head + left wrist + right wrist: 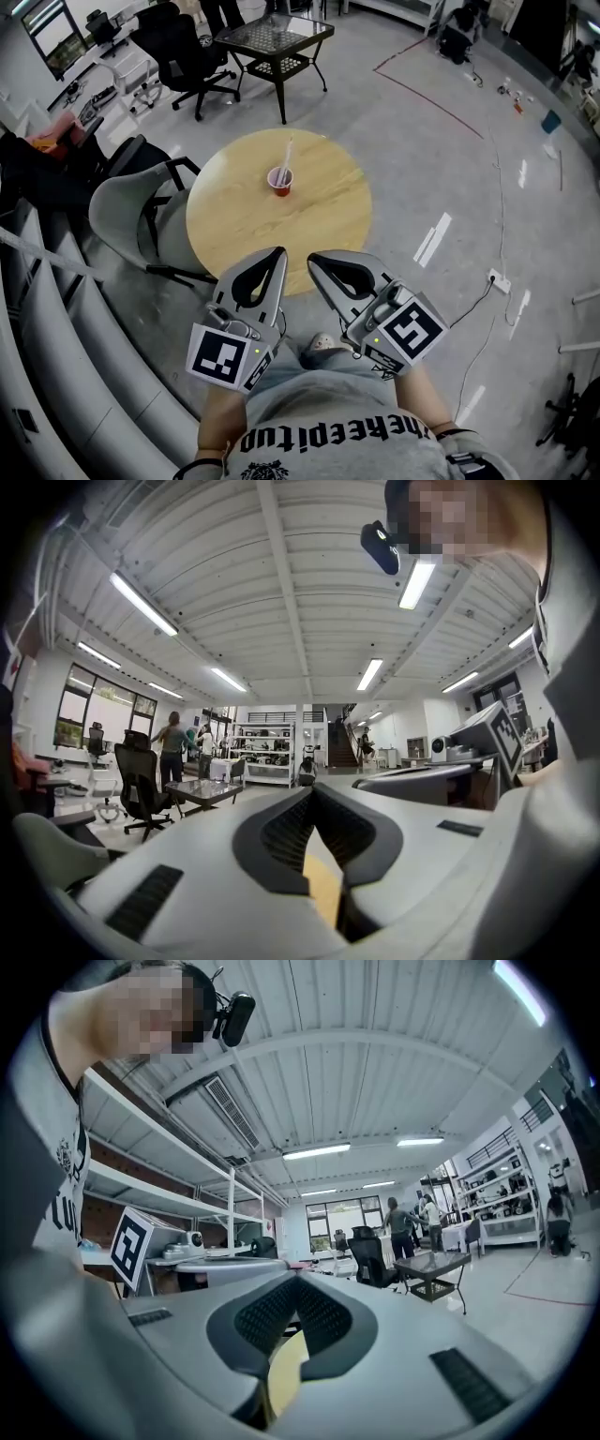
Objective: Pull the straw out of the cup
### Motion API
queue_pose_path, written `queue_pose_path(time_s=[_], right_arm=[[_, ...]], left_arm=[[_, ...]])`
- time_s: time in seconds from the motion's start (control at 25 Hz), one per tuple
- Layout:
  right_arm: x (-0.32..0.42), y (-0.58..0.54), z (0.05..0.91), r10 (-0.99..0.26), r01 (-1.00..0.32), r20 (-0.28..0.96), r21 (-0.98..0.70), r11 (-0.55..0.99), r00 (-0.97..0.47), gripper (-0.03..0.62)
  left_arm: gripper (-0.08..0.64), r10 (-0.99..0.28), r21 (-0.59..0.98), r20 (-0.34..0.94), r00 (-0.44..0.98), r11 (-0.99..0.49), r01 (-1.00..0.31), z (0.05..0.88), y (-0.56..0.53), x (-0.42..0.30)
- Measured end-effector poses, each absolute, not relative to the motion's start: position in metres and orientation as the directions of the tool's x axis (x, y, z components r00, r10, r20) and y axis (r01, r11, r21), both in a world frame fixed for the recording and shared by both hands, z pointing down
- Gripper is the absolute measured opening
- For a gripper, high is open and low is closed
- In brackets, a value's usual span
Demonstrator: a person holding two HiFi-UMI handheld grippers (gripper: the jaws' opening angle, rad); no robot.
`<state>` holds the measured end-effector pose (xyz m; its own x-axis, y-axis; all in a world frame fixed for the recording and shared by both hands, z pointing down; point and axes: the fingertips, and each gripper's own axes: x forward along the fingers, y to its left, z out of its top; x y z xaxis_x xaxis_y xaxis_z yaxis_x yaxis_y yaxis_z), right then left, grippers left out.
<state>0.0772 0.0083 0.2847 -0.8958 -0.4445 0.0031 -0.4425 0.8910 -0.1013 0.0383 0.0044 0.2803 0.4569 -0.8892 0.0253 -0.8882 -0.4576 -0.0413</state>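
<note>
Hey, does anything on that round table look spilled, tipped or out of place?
Nothing stands out. The cup stands upright on the table with the straw in it, and no spill shows. The left claw and right claw are shut and empty.

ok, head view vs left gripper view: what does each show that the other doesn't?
Head view only: the cup with the straw standing in it, on the round table, and a grey chair beside the table.
Left gripper view only: ceiling lights and shelves at the far end.
Both: the left gripper, jaws together on nothing; the right gripper alongside it; the glass table; a black chair.
</note>
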Motion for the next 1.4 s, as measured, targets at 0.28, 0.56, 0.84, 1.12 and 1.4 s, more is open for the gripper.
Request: queue_pose_path(time_s=[0.28, 0.56, 0.84, 1.12, 1.4], right_arm=[[0.074, -0.001, 0.285, -0.46, -0.458, 0.004, -0.095, 0.884, -0.888, 0.02], [0.069, -0.021, 0.285, -0.496, -0.494, 0.008, -0.104, 0.863, -0.868, 0.02], [0.042, -0.043, 0.288, -0.526, -0.525, 0.027, -0.119, 0.843, -0.85, 0.02], [0.012, -0.069, 0.295, -0.557, -0.558, 0.05, -0.133, 0.819, -0.829, 0.02], [-0.01, -0.085, 0.297, -0.586, -0.589, 0.071, -0.141, 0.795, -0.808, 0.02]], left_arm=[[0.026, -0.879, -0.049, 0.027, 0.475, -0.476, -0.878, 0.281, -0.007, 0.039], [0.026, -0.868, -0.044, 0.021, 0.497, -0.497, -0.866, 0.281, -0.027, 0.029], [0.026, -0.846, -0.031, 0.038, 0.532, -0.533, -0.846, 0.284, -0.048, 0.005], [0.026, -0.825, -0.019, 0.068, 0.561, -0.564, -0.826, 0.291, -0.074, -0.026], [0.026, -0.795, -0.003, 0.091, 0.6, -0.602, -0.798, 0.294, -0.089, -0.045]])
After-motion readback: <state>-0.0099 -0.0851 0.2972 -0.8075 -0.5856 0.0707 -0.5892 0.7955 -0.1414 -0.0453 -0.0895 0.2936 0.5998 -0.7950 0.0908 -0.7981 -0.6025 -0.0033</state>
